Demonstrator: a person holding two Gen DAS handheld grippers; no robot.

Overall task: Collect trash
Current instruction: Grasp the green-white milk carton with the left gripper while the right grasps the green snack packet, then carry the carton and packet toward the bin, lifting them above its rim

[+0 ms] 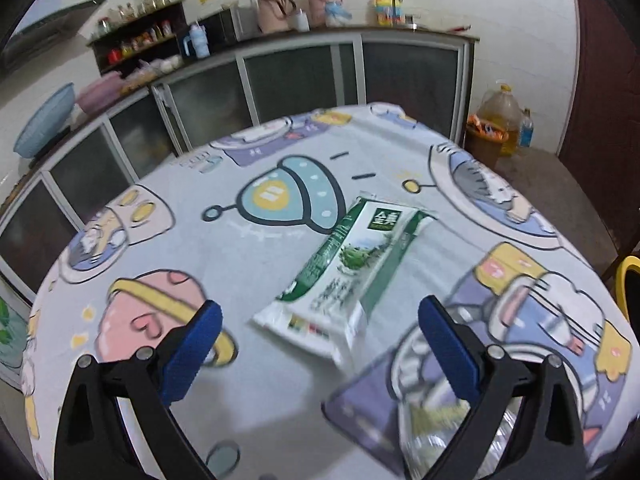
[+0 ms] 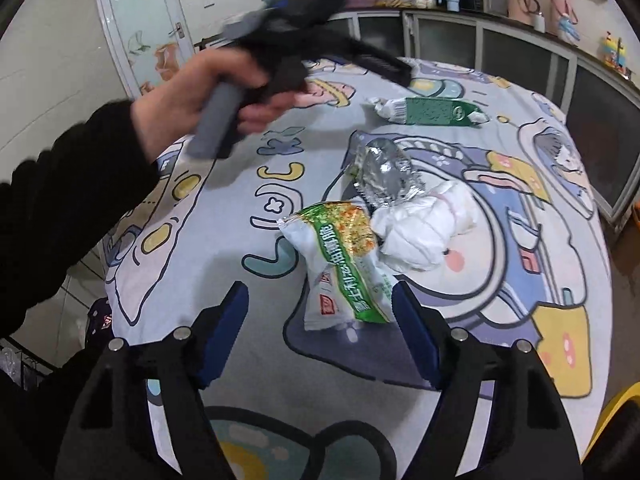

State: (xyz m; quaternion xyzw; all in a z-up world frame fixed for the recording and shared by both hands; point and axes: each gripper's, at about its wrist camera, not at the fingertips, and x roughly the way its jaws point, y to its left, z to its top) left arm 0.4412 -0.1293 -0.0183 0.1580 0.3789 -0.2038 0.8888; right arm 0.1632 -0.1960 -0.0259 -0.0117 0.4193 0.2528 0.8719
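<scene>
A green and white snack wrapper [image 1: 344, 276] lies flat on the cartoon tablecloth [image 1: 240, 252]. My left gripper [image 1: 320, 312] is open above the wrapper's near end, touching nothing. In the right wrist view the same wrapper [image 2: 430, 111] lies farther back. A green and white noodle packet [image 2: 344, 264] lies just ahead of my right gripper [image 2: 320, 296], which is open and empty. Behind the packet lie a crumpled white tissue [image 2: 424, 232] and a crumpled foil bag [image 2: 384, 172]. The left gripper shows there, held in a hand [image 2: 200, 96] above the table.
A bin with orange trash [image 1: 486, 136] stands on the floor beyond the table, beside an oil jug [image 1: 502, 114]. Kitchen cabinets [image 1: 304, 76] run behind the table. A yellow chair [image 1: 628, 280] stands at the right edge.
</scene>
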